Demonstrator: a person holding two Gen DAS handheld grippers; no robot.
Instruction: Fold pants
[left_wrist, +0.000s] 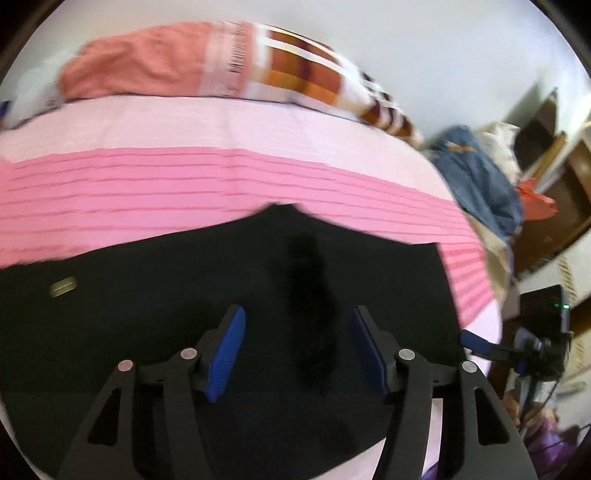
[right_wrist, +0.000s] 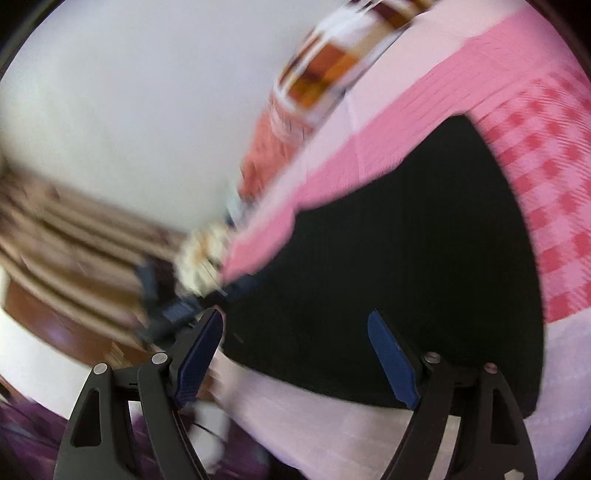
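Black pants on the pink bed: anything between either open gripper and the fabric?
Nothing visible. The left gripper hangs open directly over the black fabric pants, with only a dark fold between its fingers. The right gripper is open over the pants' edge on the pink striped bedsheet.

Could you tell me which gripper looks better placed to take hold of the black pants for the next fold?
Probably the left gripper: open, squarely over the black pants, a raised ridge between its fingers. The right gripper, also open, sits at their edge, half over the pink bedsheet.

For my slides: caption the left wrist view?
Open left gripper above black pants on a pink bedsheet.
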